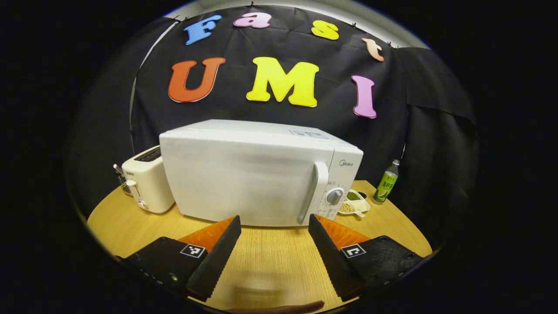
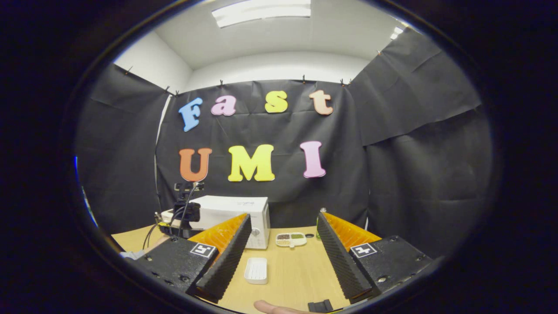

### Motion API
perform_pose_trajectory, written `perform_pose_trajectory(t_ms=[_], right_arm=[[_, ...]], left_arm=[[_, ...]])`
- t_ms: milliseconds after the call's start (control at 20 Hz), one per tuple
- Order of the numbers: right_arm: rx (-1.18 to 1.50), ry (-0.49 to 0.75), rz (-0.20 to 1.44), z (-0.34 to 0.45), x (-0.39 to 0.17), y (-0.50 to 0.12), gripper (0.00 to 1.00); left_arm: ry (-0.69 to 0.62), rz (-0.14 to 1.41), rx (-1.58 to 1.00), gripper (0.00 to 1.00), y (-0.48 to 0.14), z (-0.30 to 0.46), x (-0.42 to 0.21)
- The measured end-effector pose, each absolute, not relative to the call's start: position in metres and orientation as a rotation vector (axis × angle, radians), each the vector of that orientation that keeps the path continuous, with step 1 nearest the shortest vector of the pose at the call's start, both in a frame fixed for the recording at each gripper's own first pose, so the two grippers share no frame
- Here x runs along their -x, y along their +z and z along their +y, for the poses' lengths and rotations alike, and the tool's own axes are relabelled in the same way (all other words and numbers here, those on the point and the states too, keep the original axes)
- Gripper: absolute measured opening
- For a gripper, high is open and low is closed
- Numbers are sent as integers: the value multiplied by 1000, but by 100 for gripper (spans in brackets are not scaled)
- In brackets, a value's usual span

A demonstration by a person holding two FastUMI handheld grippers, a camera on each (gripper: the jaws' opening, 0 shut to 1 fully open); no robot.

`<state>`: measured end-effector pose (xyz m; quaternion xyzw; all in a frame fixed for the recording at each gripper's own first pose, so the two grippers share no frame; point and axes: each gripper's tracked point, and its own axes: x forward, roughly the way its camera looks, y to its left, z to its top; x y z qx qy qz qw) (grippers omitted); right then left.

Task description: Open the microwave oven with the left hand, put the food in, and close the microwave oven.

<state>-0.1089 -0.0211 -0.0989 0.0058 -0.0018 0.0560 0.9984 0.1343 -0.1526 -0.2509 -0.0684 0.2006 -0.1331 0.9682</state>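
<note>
The white microwave [image 1: 248, 174] stands shut on the wooden table, its vertical handle [image 1: 316, 192] on the right side of the door. My left gripper [image 1: 273, 220] is open just in front of the door, low, with nothing between its fingers. In the right gripper view the microwave [image 2: 235, 213] is farther off at the left, and a small white rectangular tray [image 2: 256, 270] lies on the table between the fingers of my right gripper [image 2: 283, 218], which is open, empty and well above the table.
A cream toaster [image 1: 146, 185] stands left of the microwave. A divided dish of beans [image 1: 355, 203] and a green bottle [image 1: 386, 183] sit to its right. The round wooden table [image 1: 270, 257] has bare room in front. A fingertip [image 2: 274, 308] shows at the bottom edge.
</note>
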Motion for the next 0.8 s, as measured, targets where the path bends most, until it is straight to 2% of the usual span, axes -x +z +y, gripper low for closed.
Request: perform_pose_trajectory(t_ms=[50,100,150,400,600,650,700,800], right_arm=[[-10,107,-10,-22,110,-94,97],[-8,102,-17,-22,111,-90,97],[-6,97,-23,-23,112,-86,97],[10,75,-55,-23,116,-65,97],[6,54,-56,-21,115,-53,97],[6,49,-55,-21,115,-51,97],[8,45,-54,-20,114,-48,97],[21,32,-44,-22,113,-46,97]], left_arm=[[-278,377,144,85,-235,-150,-128],[-290,355,151,84,-217,-147,-119],[-296,333,160,95,-200,-143,-110],[-265,186,141,95,-110,-111,-47],[-247,114,119,95,-62,-85,14],[-230,95,106,84,-53,-77,25],[-213,81,94,95,-47,-70,36],[-188,68,77,95,-41,-60,57]])
